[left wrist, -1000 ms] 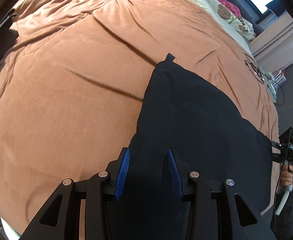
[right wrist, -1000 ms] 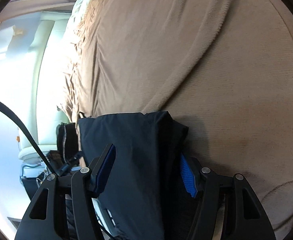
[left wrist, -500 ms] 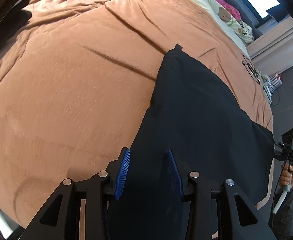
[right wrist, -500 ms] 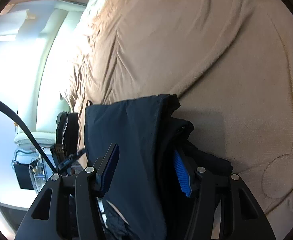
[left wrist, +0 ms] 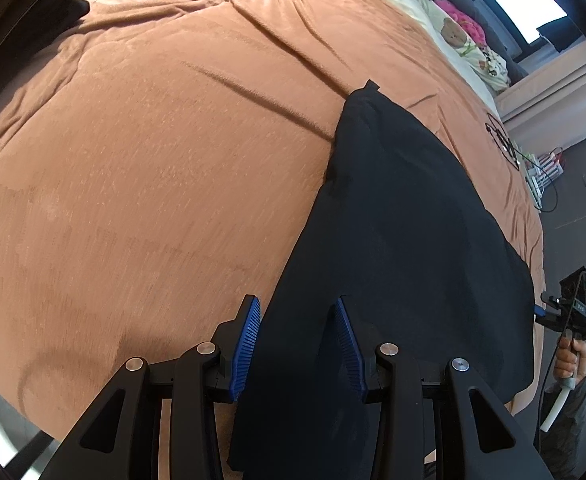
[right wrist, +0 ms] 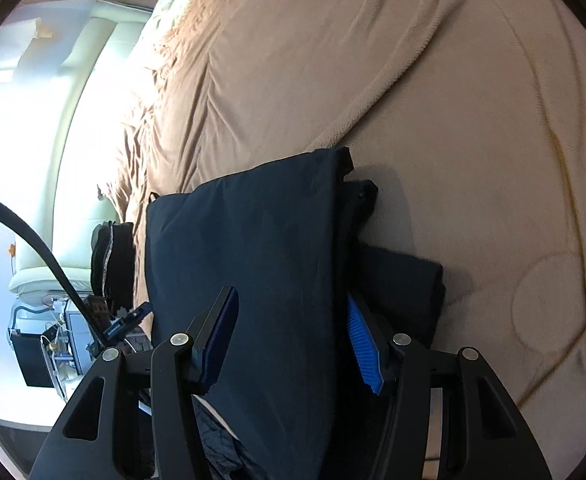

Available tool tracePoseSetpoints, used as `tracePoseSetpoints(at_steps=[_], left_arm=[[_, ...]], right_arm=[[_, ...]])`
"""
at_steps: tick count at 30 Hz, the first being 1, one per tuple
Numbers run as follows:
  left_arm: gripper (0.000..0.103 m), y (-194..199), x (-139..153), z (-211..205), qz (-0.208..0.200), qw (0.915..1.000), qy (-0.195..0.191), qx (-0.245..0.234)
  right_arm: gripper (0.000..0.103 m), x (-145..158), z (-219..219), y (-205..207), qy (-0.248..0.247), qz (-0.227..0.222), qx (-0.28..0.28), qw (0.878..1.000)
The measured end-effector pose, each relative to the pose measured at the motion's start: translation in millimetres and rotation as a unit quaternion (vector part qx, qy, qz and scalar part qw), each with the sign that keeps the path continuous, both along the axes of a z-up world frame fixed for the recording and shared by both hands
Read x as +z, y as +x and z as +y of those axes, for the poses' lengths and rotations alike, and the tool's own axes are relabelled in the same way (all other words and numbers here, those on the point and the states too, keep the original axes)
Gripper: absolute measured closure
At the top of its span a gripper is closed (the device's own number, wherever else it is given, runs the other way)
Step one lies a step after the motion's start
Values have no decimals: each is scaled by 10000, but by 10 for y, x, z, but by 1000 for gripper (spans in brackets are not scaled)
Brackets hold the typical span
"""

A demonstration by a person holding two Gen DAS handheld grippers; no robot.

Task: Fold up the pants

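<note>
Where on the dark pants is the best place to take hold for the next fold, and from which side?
Probably at the far narrow end of the dark pants, where a small tab sticks out. Come from the bare orange blanket side: that long edge lies straight and open there, so the jaws could slide under it. This is only a judgement.

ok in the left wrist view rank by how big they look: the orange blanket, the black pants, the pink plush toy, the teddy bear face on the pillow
1. orange blanket
2. black pants
3 and 4. pink plush toy and teddy bear face: both small and far from the camera, too alike to rank.
</note>
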State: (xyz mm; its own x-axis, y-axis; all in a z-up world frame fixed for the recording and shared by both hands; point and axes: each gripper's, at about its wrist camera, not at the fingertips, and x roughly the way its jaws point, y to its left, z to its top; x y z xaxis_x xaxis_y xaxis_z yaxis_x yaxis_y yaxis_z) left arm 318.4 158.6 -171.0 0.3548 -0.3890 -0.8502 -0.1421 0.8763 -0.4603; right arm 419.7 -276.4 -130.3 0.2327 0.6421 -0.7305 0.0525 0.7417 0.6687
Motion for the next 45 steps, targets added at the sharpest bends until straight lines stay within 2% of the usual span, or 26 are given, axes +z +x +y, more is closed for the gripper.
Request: tracePoseSetpoints(at_steps=[9,11,12,13,15,23,31,38,41,42,43,45], left_arm=[[61,-60,-39,33,24,9999,-98,62],[61,-72,-32,38,17,9999,-96,56],[61,-82,-28,44,13,9999,-90,52],[61,-92,-23,45,8,10000,-79,37],[61,-104,-22,32,12,10000,-35,-3],[61,-155,-54,-81,152,9993,268,-216],[61,-234,-51,-199,295,9963,528,-603],[62,-318,-95,-179,304,9967,319,-675],[77,-361,-94,-167,261,9969,309,-678],[87,-384,-88,-148,232,9970,318,-670],[93,-399,-82,-127,213,9973,235,-664],[94,-424,-31,-80,135,9980,-17,-613]], right_arm=[[51,-164,-5,-65,392,26,-54,9992],[69,-182,15,-52,257,-47,-99,9996],[90,-185,31,-47,203,-40,-118,9997],[96,-192,42,-48,146,-5,-152,9998],[98,-140,62,-90,64,-95,-152,9998],[100,182,180,-363,-120,-510,-356,9980],[100,368,236,-706,-296,-649,-414,9966],[100,148,253,-744,-764,-541,-598,9938],[100,-20,284,-726,-827,-426,-633,9937],[100,-60,307,-722,-846,-400,-638,9936],[100,-81,329,-719,-856,-383,-643,9935],[100,-67,390,-698,-849,-408,-658,9934]])
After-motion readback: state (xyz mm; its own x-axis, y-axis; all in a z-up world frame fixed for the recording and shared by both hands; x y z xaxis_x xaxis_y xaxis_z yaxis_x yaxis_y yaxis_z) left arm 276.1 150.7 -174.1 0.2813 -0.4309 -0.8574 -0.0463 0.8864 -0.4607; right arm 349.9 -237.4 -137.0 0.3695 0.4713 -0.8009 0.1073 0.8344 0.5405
